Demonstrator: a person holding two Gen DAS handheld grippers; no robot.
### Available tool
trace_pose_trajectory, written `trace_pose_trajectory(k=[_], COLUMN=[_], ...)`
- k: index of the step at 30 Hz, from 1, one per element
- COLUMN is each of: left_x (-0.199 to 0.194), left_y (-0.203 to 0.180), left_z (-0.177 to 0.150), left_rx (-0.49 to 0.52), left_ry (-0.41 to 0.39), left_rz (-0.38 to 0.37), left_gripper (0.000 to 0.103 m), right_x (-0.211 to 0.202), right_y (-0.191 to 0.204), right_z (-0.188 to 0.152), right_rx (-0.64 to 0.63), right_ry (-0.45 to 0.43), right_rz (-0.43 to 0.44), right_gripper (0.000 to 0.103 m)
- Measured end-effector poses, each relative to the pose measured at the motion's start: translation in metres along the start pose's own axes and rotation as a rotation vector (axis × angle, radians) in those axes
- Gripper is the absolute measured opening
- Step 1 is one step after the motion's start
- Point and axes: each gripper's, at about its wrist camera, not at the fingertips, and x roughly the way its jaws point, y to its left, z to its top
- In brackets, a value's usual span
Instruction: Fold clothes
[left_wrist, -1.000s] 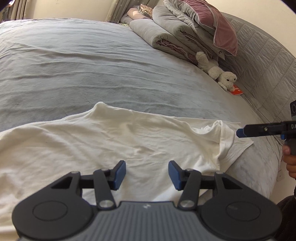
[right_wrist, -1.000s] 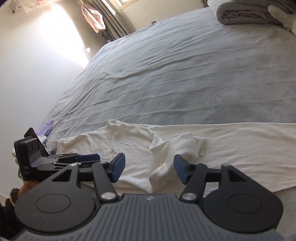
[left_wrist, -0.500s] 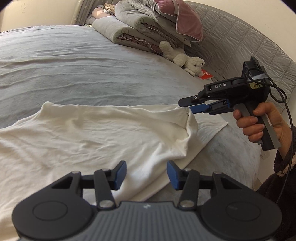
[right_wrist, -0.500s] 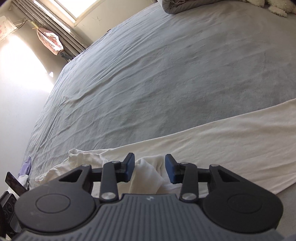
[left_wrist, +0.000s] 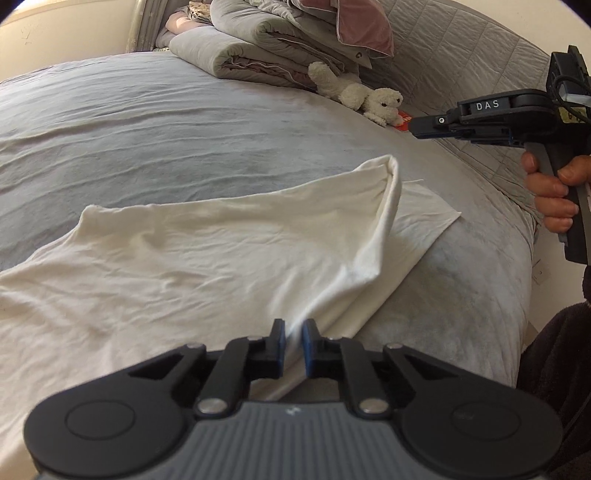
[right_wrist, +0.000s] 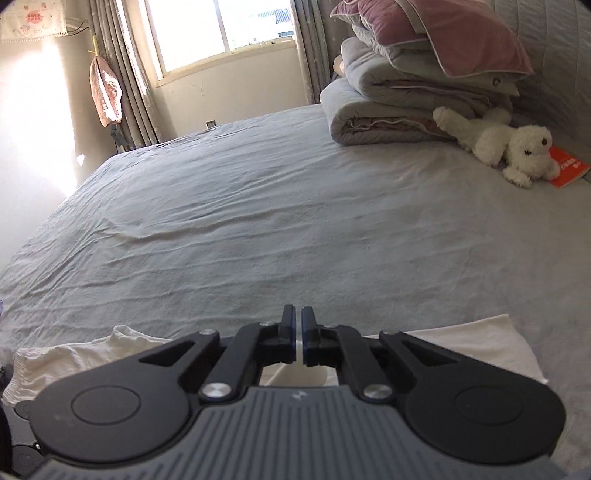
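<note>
- Garment: we see a white shirt (left_wrist: 207, 258) spread on the near part of a grey bed (left_wrist: 166, 122), one end folded up into a peak toward the far right.
- Left gripper (left_wrist: 293, 338): its jaws have just been closing and now pinch a fold of the shirt at the near edge; a second ago they stood wide apart above flat cloth.
- Right gripper (right_wrist: 298, 325): its jaws have likewise just been closing, and they now stand nearly together. White cloth shows in the gap behind them in the right wrist view, yet in the left wrist view this gripper (left_wrist: 417, 127) hangs above the bed, clear of the shirt; we cannot tell whether any cloth is caught.
- Change in the right gripper: half a second ago its tips met the raised corner of the shirt; that corner now stands apart from it.
- Hand (left_wrist: 550, 192): we see fingers wrapped around the handle of the right gripper at the right edge.
- Change in view: the right wrist camera earlier looked down on shirt and sheet; it now takes in the window (right_wrist: 221, 33), the stacked bedding (right_wrist: 406, 103) and a white plush dog (right_wrist: 502, 146) lying beside a red book (right_wrist: 569, 168).
</note>
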Motion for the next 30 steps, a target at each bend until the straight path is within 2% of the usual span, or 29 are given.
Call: trace_pose_trajectory(k=[2,5,6,8,11,13,14,15,16,20,23,25,30], left_x=[-0.002,-0.005,-0.006,-0.006,-0.005,-0.004,-0.003,-0.003,-0.004,-0.004,-0.003,-0.001,-0.001], left_y=[-0.001,-0.001,0.000,0.000,0.000,-0.001,0.000,0.000,0.001,0.004,0.004,0.002,0.002], left_z=[0.000,0.000,0.000,0.001,0.002,0.003,0.003,0.003,0.003,0.002,0.001,0.000,-0.001], left_rx=[0.017,0.022,0.022,0.016,0.007,0.003,0.000,-0.004,-0.008,-0.021,-0.020,-0.013,-0.004], left_ry=[0.005,-0.004,-0.010,-0.021,-0.030,-0.035,-0.037,-0.040,-0.043,-0.046,-0.033,-0.017,0.000], left_rz=[-0.005,-0.003,-0.002,-0.005,-0.010,-0.007,-0.004,-0.003,-0.003,0.000,0.001,-0.004,-0.009], left_gripper=[0.004,0.004,0.004,0.005,0.015,0.029,0.031,0.033,0.034,0.035,0.035,0.035,0.034], right_x=[0.002,0.017,0.023,0.034,0.047,0.052,0.054,0.055,0.056,0.065,0.072,0.074,0.053], right_y=[-0.004,-0.018,-0.021,-0.024,-0.022,-0.018,-0.017,-0.016,-0.014,-0.009,-0.006,-0.004,0.001], right_z=[0.000,-0.004,-0.005,-0.007,-0.010,-0.012,-0.012,-0.012,-0.013,-0.018,-0.022,-0.023,-0.019], right_rx=[0.000,0.036,0.057,0.082,0.061,0.046,0.040,0.032,0.018,-0.035,-0.057,-0.060,-0.044], right_ry=[0.011,0.076,0.097,0.136,0.171,0.186,0.187,0.186,0.183,0.191,0.206,0.205,0.141], right_rz=[0.004,0.020,0.038,0.059,0.053,0.051,0.054,0.057,0.059,0.037,0.027,0.015,-0.007], right_gripper=[0.004,0.005,0.012,0.013,0.015,0.023,0.028,0.036,0.040,0.040,0.037,0.007,0.004])
